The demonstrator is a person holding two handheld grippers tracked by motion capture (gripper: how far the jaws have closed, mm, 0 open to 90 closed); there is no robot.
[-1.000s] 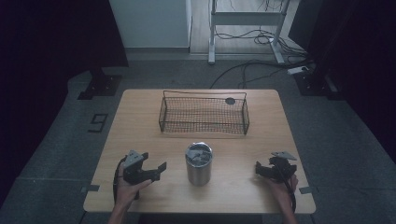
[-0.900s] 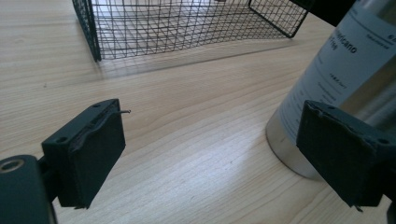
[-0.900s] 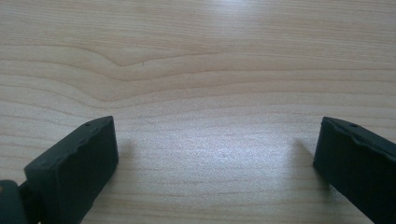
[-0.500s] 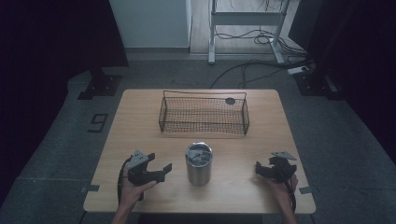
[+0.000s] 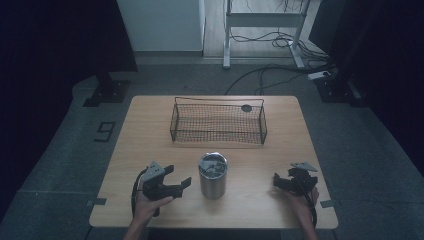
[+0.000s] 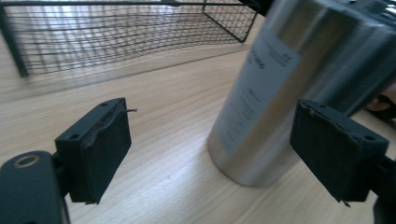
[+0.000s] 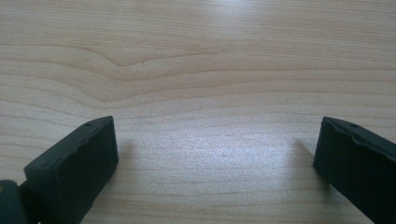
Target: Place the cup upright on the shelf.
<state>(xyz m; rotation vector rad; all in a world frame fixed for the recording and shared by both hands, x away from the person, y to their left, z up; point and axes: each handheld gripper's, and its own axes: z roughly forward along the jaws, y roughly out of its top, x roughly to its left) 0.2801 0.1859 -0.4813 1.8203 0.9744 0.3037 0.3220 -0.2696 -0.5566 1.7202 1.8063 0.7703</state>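
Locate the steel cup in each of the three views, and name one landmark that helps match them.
High view: the steel cup stands at the table's near middle, between the left gripper and the right gripper.
Left gripper view: the cup rises at right, beyond the open jaws, untouched.
Right gripper view: bare wooden table lies ahead of the open jaws; no cup here.
Shared landmark: the wire basket, behind the cup.

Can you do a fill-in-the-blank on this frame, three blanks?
1. The steel cup stands between the two ____.
2. The left gripper has its jaws ____, pointed at the cup.
3. Behind the cup, on the table, sits a wire ____.
Missing words: grippers; open; basket
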